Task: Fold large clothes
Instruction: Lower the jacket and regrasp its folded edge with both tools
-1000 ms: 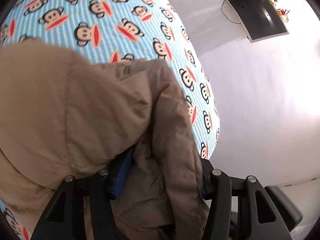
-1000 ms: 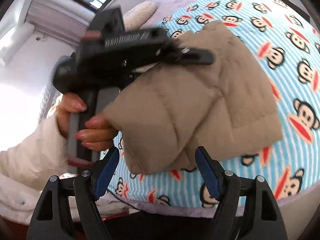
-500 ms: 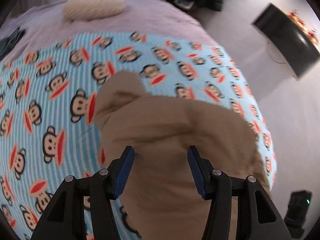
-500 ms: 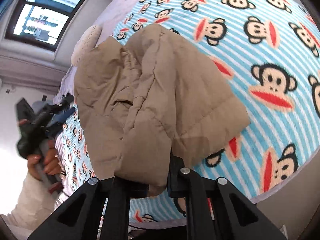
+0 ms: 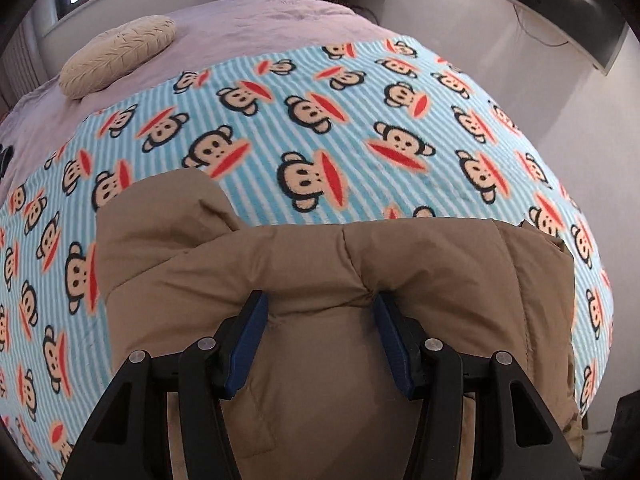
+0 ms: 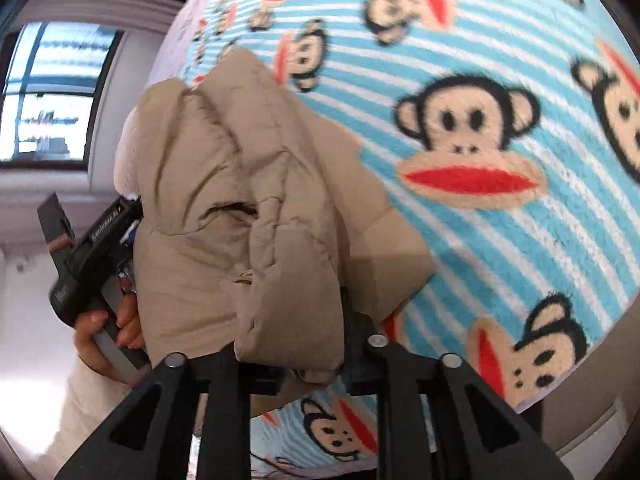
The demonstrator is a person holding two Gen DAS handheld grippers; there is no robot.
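Observation:
A tan puffer jacket (image 5: 320, 256) lies bunched on the monkey-print blanket (image 5: 320, 120) near the bed's front edge. My left gripper (image 5: 320, 320) points down at it, and a thick ridge of the jacket fills the gap between its blue pads (image 5: 250, 332), with creases running to their tips. In the right wrist view the jacket (image 6: 224, 184) is a rumpled heap. A padded fold of it is squeezed between the fingers of my right gripper (image 6: 296, 360), whose jaws are opening; the pads are hidden by fabric. The left gripper (image 6: 92, 256) shows behind the heap, held by a hand (image 6: 120, 320).
The blanket (image 6: 520, 240) covers the bed's near part, over a lilac sheet (image 5: 260, 20). A beige round pillow (image 5: 120, 56) lies at the far left. A dark screen (image 5: 560, 8) hangs on the wall to the right. A window (image 6: 44, 92) is behind the person's white sleeve (image 6: 80, 392).
The left gripper swung from close against the lifted jacket to pointing down over the bed. The right gripper, wide apart before, closed on a jacket fold and sank nearer the blanket.

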